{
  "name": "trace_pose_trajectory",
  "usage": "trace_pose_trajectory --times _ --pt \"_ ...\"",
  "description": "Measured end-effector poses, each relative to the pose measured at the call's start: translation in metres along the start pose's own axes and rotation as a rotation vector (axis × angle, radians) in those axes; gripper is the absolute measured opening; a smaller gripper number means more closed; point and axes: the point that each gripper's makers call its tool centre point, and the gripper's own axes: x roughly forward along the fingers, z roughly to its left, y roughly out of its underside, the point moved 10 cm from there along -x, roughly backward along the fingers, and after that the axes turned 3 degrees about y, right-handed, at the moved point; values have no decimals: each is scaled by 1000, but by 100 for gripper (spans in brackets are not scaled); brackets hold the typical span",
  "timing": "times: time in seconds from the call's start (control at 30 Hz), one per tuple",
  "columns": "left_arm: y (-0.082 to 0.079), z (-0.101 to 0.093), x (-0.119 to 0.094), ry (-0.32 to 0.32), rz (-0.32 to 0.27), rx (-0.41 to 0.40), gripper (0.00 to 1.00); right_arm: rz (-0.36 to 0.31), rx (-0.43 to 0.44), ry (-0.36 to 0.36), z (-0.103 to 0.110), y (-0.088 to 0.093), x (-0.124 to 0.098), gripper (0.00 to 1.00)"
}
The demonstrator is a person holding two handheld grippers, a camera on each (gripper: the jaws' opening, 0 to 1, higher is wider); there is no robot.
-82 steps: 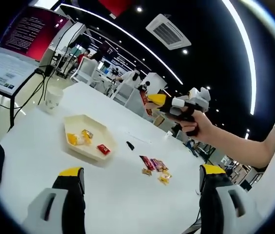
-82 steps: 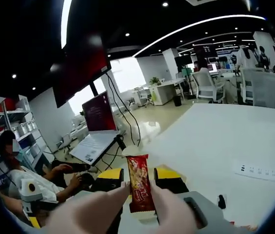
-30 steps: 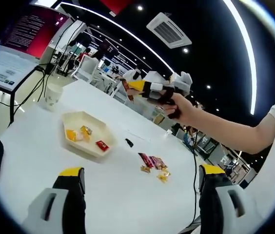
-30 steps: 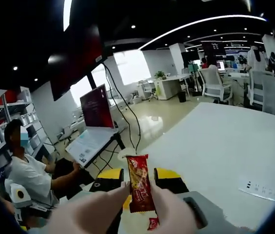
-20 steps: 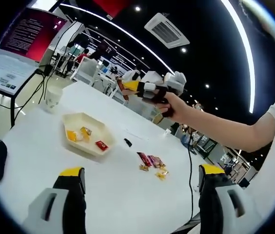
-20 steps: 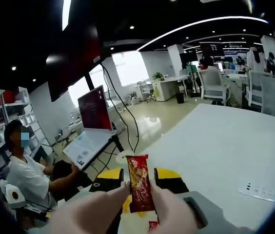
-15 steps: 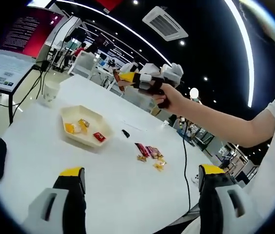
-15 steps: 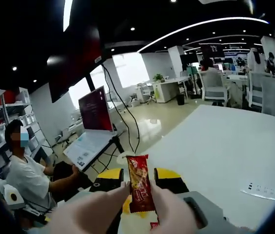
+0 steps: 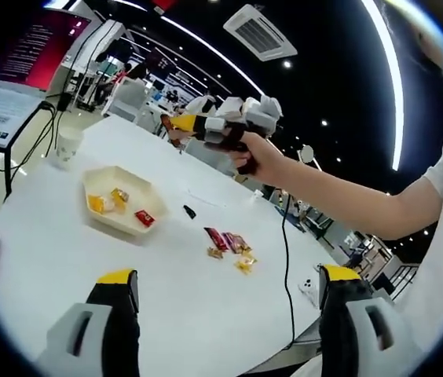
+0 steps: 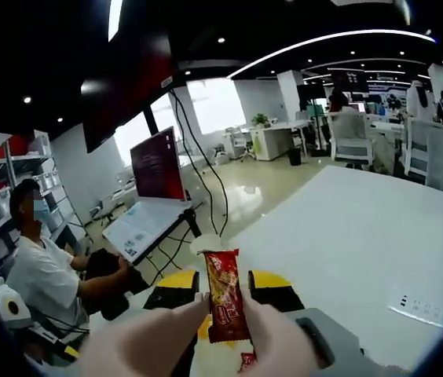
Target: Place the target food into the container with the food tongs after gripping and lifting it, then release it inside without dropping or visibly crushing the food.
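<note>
Right gripper [image 10: 223, 297] clamps a red-wrapped snack bar [image 10: 223, 301] upright, high above and right of the shallow cream plastic tray [image 9: 96, 206]; left gripper [image 9: 225, 284] open, near, idle.

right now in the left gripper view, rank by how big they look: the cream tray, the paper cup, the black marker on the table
1. cream tray, clearly the largest.
2. paper cup, smaller, though it stands farther back, which may shrink it.
3. black marker, the smallest, a short dark sliver beside the tray.
</note>
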Motion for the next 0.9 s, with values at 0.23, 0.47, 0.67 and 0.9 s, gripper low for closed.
trace_pose_trajectory --times 0.23,0.47,0.67,0.9 --pt "2 4 -6 -4 4 -8 96 4 17 4 2 1 2 24" --pt "-4 8 -6 3 17 0 96 -41 71 21 1 -5 0 28" --pt "-7 10 -3 1 2 -3 96 -61 69 5 5 -9 -4 27" --pt "-7 10 4 25 -3 -8 96 -62 84 29 6 -9 -19 27"
